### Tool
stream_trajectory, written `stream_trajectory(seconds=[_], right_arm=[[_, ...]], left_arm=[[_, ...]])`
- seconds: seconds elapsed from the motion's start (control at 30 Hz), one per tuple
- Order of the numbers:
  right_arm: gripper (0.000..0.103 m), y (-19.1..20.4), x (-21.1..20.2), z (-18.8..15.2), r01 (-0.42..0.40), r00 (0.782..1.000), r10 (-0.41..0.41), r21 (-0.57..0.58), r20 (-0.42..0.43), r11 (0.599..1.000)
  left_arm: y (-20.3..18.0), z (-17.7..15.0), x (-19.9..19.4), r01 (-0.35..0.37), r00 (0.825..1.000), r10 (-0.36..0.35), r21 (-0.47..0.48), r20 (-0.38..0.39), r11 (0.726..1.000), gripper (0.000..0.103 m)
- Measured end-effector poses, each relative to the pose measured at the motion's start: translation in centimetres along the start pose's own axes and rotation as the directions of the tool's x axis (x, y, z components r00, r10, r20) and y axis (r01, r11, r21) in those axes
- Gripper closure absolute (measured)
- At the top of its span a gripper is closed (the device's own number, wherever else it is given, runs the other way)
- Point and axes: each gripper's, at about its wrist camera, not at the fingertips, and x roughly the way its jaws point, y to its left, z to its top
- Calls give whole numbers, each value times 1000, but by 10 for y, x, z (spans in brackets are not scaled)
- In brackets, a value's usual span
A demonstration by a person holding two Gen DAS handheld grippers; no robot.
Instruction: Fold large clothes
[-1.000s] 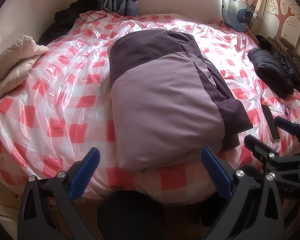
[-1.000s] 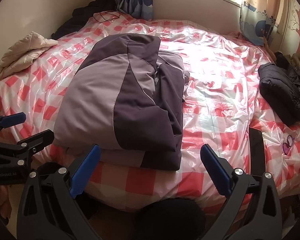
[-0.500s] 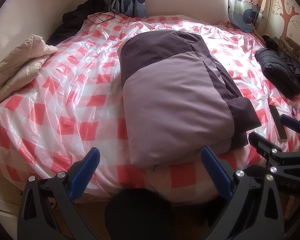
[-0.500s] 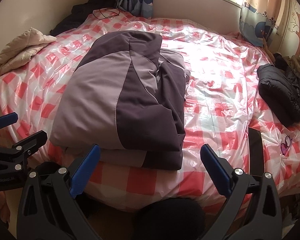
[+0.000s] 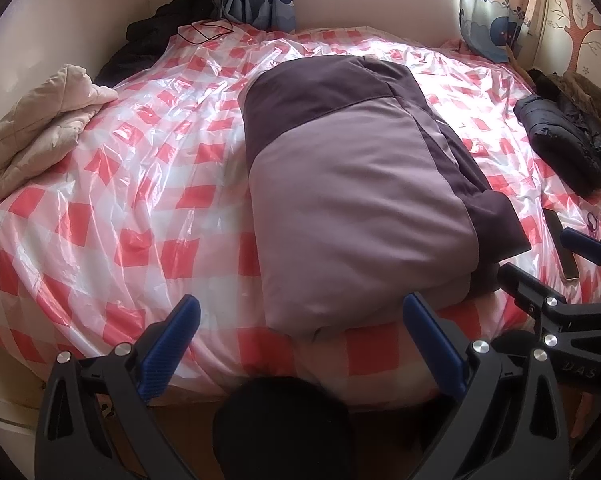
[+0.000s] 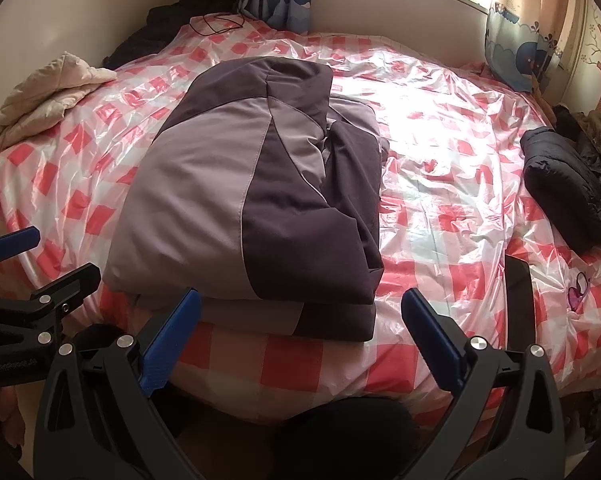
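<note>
I hold my left gripper (image 5: 296, 320) and right gripper (image 6: 300, 312) spread wide, empty, off the bed's (image 5: 100, 208) near edge, where the folded purple jacket (image 5: 352, 208) lies.

Two-tone purple jacket (image 5: 356, 200) (image 6: 244, 208) folded flat, near bed's front edge.

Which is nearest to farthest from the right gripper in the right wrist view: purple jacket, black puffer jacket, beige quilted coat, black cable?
From the right gripper:
1. Purple jacket, folded, just ahead at the near bed edge.
2. Black puffer jacket, right side of the bed.
3. Beige quilted coat, far left edge.
4. Black cable, far end by the curtain.
</note>
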Motion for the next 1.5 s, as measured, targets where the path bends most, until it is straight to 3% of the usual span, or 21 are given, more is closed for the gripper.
stream_trajectory(seconds=[1.5], right_arm=[[6,-2,10,-5,-35,999,35,8,-34,999]], left_arm=[[4,2,3,-7,1000,7,-7,-10,1000,6]])
